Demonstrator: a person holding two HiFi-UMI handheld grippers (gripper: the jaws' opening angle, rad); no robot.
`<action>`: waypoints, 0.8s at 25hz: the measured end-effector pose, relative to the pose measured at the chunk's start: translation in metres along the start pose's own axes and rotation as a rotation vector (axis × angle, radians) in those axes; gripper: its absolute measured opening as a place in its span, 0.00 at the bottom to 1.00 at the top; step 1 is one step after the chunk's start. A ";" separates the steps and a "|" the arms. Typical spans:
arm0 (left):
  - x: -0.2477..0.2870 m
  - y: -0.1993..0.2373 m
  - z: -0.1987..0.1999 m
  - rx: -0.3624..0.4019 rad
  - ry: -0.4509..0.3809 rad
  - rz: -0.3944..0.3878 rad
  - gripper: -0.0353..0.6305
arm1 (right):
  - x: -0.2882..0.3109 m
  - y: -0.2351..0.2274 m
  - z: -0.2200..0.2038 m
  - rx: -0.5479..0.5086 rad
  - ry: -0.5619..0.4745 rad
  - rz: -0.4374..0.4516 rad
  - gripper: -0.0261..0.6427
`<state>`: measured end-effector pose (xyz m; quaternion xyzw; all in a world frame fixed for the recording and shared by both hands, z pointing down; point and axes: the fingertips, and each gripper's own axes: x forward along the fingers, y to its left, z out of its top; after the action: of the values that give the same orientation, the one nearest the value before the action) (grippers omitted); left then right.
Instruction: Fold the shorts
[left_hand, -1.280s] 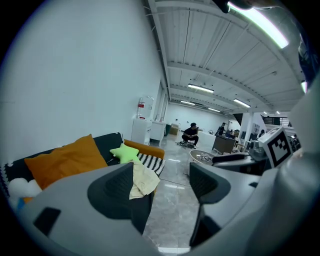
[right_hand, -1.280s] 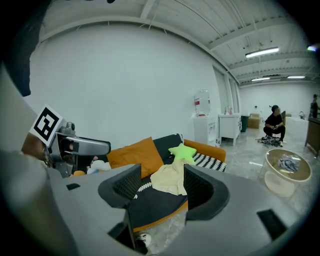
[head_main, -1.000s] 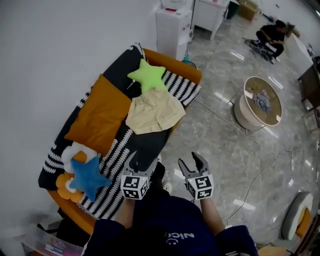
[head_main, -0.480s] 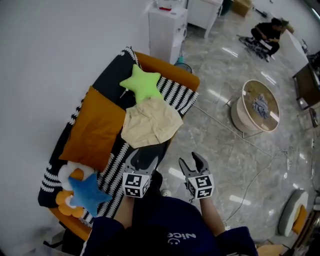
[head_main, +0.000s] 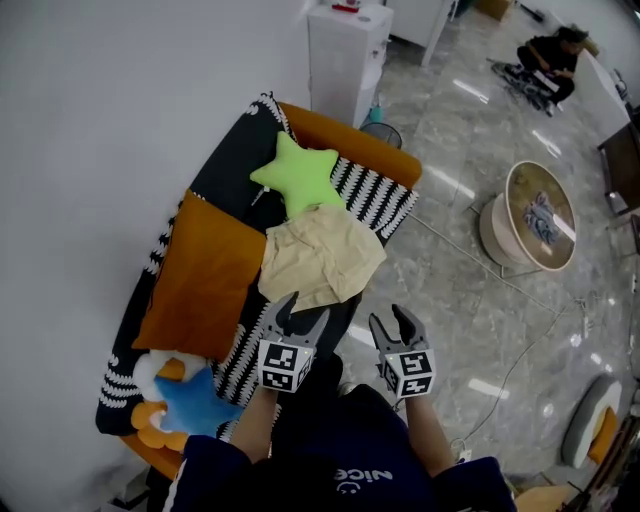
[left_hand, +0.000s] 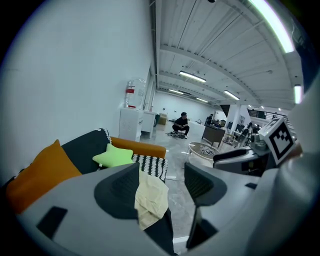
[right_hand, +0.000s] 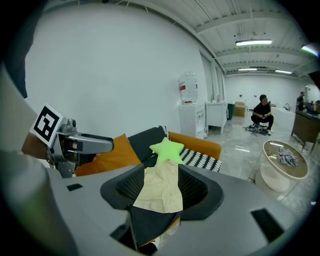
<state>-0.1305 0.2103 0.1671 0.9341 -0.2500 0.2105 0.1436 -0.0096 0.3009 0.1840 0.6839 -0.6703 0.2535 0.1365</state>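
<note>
Crumpled beige shorts (head_main: 320, 262) lie on the black seat of a striped sofa (head_main: 385, 190), just below a green star pillow (head_main: 298, 175). My left gripper (head_main: 303, 310) hovers over the sofa's near edge, just short of the shorts. It is open with nothing between its jaws, which have just been closing a little. My right gripper (head_main: 392, 322) hangs over the floor beside the sofa, open and empty, its jaws also just narrowed. Past the left gripper (left_hand: 162, 187) the shorts (left_hand: 150, 197) show ahead. The right gripper (right_hand: 165, 192) frames the shorts (right_hand: 160, 190) too.
An orange cushion (head_main: 205, 275) leans on the sofa's left, and a blue star pillow (head_main: 195, 400) lies at its near end. A white water dispenser (head_main: 345, 50) stands behind the sofa. On the marble floor are a round low table (head_main: 540, 215) and a crouching person (head_main: 550, 55).
Both grippers have come closer to the sofa, and the left one now reaches over its edge near the shorts. Both pairs of jaws look slightly narrower. The shorts have not moved.
</note>
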 end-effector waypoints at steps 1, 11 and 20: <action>0.006 0.006 0.000 0.001 0.008 -0.006 0.48 | 0.006 -0.002 0.002 0.009 0.000 -0.009 0.36; 0.088 0.063 0.003 0.036 0.072 -0.032 0.48 | 0.055 -0.049 0.010 0.052 0.017 -0.066 0.35; 0.216 0.104 0.001 0.181 0.201 -0.055 0.48 | 0.119 -0.132 -0.015 0.120 0.130 -0.067 0.38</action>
<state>-0.0146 0.0351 0.2833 0.9240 -0.1885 0.3206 0.0887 0.1148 0.2164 0.2798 0.6951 -0.6202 0.3326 0.1469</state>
